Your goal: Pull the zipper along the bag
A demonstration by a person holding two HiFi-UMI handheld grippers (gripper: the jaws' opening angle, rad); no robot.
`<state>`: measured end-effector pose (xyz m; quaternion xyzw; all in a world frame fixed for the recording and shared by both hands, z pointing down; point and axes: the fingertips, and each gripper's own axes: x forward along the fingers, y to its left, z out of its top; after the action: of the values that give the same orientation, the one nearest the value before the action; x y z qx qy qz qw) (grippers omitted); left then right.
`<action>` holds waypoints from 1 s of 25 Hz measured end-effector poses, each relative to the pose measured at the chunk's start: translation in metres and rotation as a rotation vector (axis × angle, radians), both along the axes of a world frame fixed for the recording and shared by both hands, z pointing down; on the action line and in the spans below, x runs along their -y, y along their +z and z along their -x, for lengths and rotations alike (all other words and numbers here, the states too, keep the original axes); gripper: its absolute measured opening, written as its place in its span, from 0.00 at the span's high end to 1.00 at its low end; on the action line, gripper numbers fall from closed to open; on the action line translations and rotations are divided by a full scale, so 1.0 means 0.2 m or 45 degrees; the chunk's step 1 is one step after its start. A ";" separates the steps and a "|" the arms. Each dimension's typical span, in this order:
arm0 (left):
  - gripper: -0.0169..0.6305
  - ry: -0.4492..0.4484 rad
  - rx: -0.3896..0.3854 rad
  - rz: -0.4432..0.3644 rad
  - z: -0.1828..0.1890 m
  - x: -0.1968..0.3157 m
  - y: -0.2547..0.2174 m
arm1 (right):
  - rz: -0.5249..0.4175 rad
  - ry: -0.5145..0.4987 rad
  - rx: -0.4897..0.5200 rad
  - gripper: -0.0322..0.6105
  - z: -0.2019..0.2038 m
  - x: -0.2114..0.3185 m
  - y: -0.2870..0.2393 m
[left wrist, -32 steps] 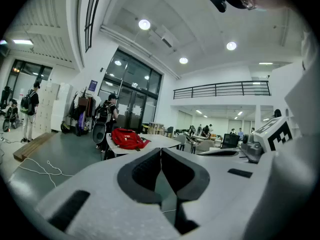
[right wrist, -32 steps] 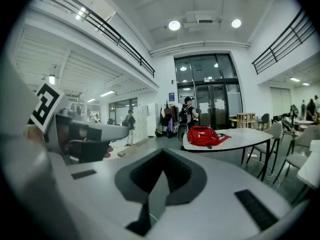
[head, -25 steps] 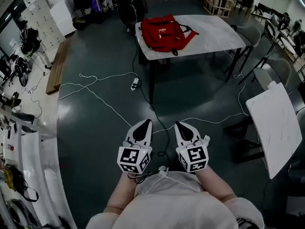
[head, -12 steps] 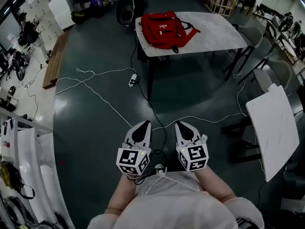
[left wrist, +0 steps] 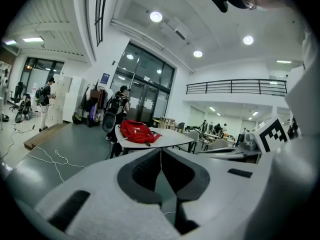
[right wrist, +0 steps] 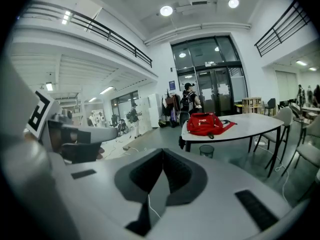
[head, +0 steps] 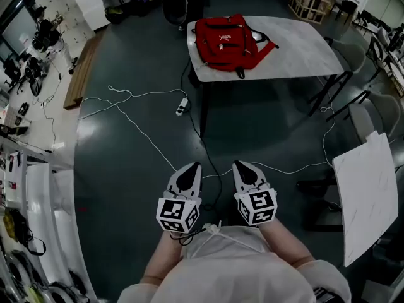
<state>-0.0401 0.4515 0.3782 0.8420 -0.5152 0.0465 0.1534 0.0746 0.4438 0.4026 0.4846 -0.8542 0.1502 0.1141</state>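
A red backpack (head: 228,40) lies on a white table (head: 297,49) far ahead of me, its straps trailing toward the table's front edge. It also shows small in the left gripper view, red backpack (left wrist: 136,131), and in the right gripper view, red backpack (right wrist: 206,123). Both grippers are held close to my body, several steps short of the table. My left gripper (head: 191,167) is shut with nothing between its tips. My right gripper (head: 241,166) is shut too, tips together and empty. The bag's zipper is too small to make out.
White cables (head: 136,128) and a power strip (head: 180,108) lie across the dark floor between me and the table. A second white table (head: 369,194) stands at my right, with chairs (head: 360,52) beyond. Clutter and bags line the left wall (head: 25,93). A person (left wrist: 119,106) stands behind the table.
The view has shifted: the table and backpack sit slightly nearer and more to the right. Both grippers keep the same place in front of my body, still shut.
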 end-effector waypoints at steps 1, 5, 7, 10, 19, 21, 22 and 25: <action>0.94 -0.009 0.009 0.003 -0.03 0.05 0.01 | 0.007 -0.010 0.000 0.91 -0.04 0.06 0.01; 0.94 -0.044 0.013 0.028 -0.17 0.28 0.03 | 0.028 -0.049 -0.019 0.91 -0.19 0.30 0.03; 0.94 -0.061 0.009 0.040 -0.25 0.40 0.03 | 0.048 -0.060 -0.016 0.91 -0.27 0.43 0.03; 0.94 -0.095 0.003 0.044 -0.38 0.58 0.02 | 0.071 -0.108 -0.017 0.91 -0.39 0.62 0.04; 0.94 -0.164 0.038 0.046 -0.59 0.97 0.04 | 0.128 -0.252 -0.093 0.91 -0.61 1.00 0.12; 0.94 -0.156 0.046 0.055 -0.61 1.04 0.05 | 0.144 -0.264 -0.096 0.91 -0.62 1.07 0.13; 0.94 -0.153 0.048 0.057 -0.62 1.08 0.06 | 0.146 -0.268 -0.099 0.91 -0.62 1.10 0.14; 0.94 -0.149 0.055 0.054 -0.60 1.22 0.06 | 0.138 -0.258 -0.104 0.91 -0.60 1.25 0.14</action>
<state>0.0807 0.2075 0.3911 0.8058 -0.5655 0.0668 0.1626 0.1951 0.1933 0.4306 0.3947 -0.8840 0.1640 0.1896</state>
